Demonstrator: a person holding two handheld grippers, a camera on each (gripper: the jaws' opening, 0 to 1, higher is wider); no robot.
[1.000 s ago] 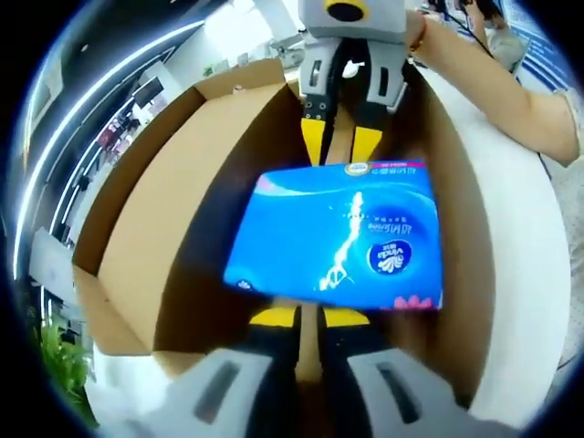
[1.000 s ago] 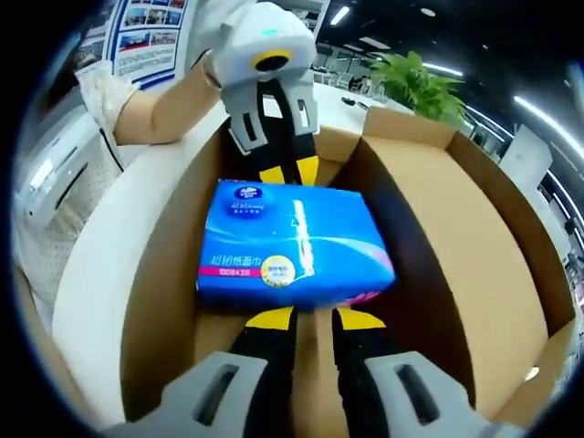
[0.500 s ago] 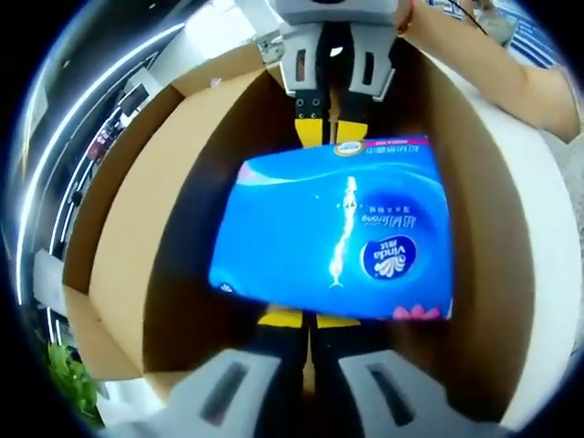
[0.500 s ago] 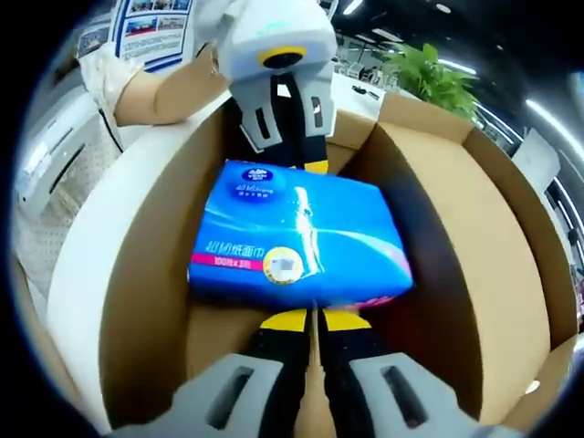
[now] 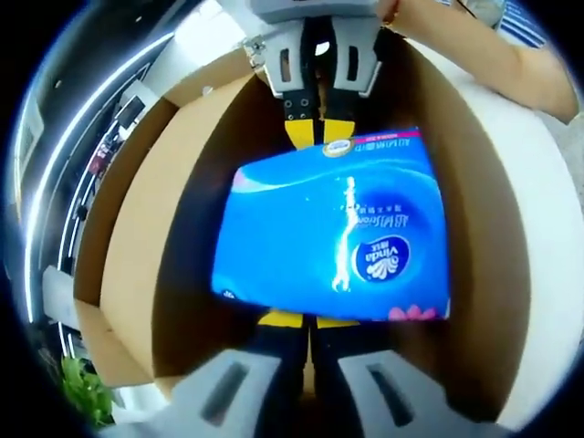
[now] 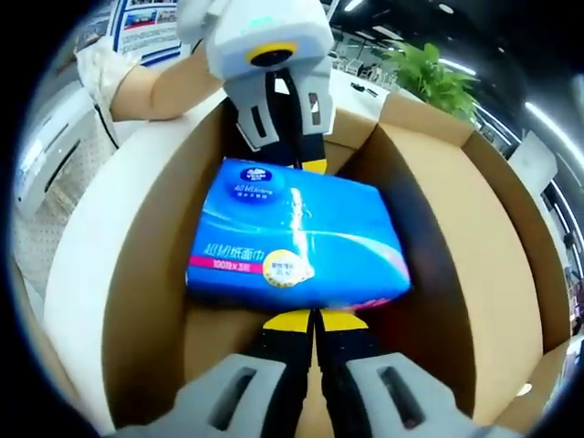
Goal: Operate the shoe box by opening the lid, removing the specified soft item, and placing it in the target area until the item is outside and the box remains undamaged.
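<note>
Blue pack (image 5: 338,228) squeezed end to end between left hand-held gripper (image 5: 301,319) and right hand-held gripper (image 6: 315,319), each with jaws together, pressing as pushers. Held inside box (image 6: 484,246) so as to lift without tearing.

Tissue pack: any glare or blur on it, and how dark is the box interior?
Left gripper view: a bright glare streak runs down the tissue pack, print still sharp; the box is in deep shadow beside it. Right gripper view: fainter sheen, label readable, box walls bowed by fisheye.
</note>
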